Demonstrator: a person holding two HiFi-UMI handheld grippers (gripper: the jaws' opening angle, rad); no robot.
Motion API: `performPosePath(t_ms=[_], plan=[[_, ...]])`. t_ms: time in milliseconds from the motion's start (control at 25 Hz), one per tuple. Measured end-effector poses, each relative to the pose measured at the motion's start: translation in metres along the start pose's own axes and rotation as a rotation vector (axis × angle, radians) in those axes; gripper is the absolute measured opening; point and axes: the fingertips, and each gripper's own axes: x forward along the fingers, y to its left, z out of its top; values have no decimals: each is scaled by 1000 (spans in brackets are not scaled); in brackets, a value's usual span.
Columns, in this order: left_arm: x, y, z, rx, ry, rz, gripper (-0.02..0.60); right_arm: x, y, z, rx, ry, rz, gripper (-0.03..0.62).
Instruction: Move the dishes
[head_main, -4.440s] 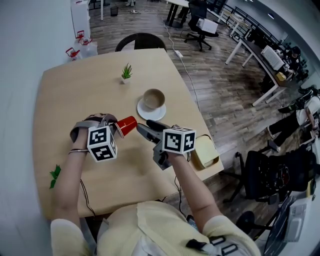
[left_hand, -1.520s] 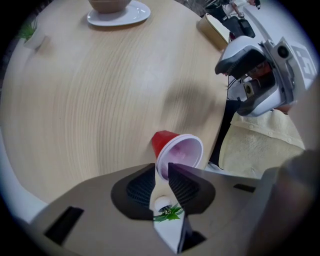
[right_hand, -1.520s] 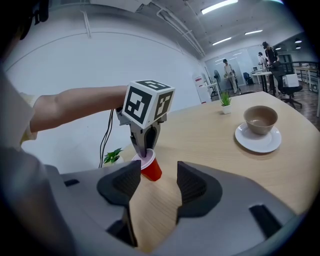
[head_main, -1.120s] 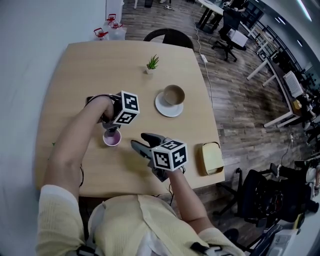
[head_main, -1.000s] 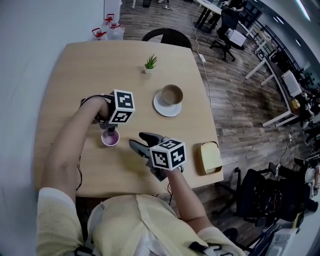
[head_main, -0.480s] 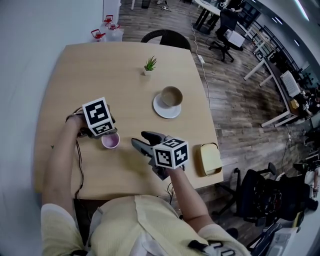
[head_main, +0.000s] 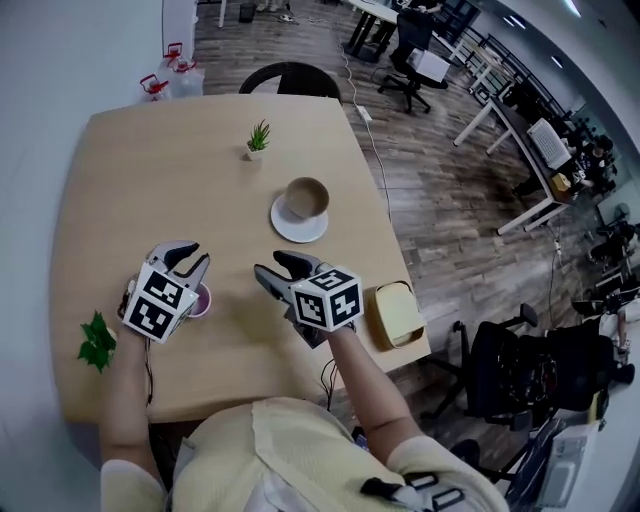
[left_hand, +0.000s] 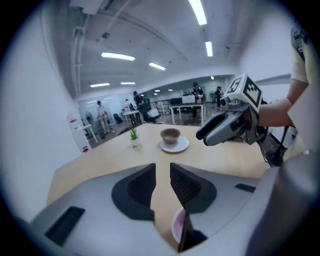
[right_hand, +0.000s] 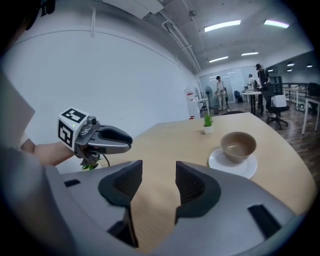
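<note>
Between the jaws of the left gripper (left_hand: 162, 172), only a narrow gap with nothing in it: no grip, and just been closing in on air. Just under and behind those jaws, upright on the light wooden table (head_main: 120, 180), the small round cup with a pink inside (left_hand: 177, 227), at the near left of the tabletop and right by the gripper (head_main: 195, 258) in the head view, where its rim (head_main: 197, 300) barely peeps out. Judged to be parked there on purpose, standing free on its base and needing no hold. Between the jaws of the right gripper (right_hand: 159, 167), a wider gap, likewise just been narrowing, again over nothing but bare wood. Held low above mid-table (head_main: 272, 265) and aimed toward the brown bowl (head_main: 306, 197) on its white saucer (head_main: 295, 228), well apart yet; probably lined up so for the next dish to move. Farther back, near the far edge, a little green plant in a white pot (head_main: 258, 140). At the right-hand table edge, a pale yellow squarish dish (head_main: 395, 312); at the left edge, a green leafy sprig (head_main: 97, 342). By count: two grippers, one cup, one bowl, one saucer, one potted plant, one yellow dish, one sprig.
</note>
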Motion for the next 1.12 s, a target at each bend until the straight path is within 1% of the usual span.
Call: performPosePath(t_ms=[80,160,360,480,560,640,760,840,920,1120], plan=[[-7,7,9,-54,-91,77,95,-3,-17,7,-27,-20,-49,218],[-12,8,16,-74,-148,125,95,-4,-34,13,-71,-28,-104,218],[-18,8,24,-71,-228,233,95,-2,-73,23,-202,4,-234,215],[-23,15,24,-78,-270,303,95,-2,-93,28,-276,13,-308,194],[-28,22,22,-84,-285,344,95,0,-105,29,-337,28,-352,186],[-32,28,20,-100,-292,369,95,6,-118,27,-418,60,-397,183],[-32,30,15,-130,-290,381,95,19,-138,19,-562,140,-457,159],[-30,30,10,-145,-279,384,95,30,-148,11,-627,207,-463,147],[-29,29,6,-153,-267,389,95,40,-157,2,-651,256,-456,147],[-32,33,-5,-185,-253,406,95,56,-175,-7,-691,328,-461,145]])
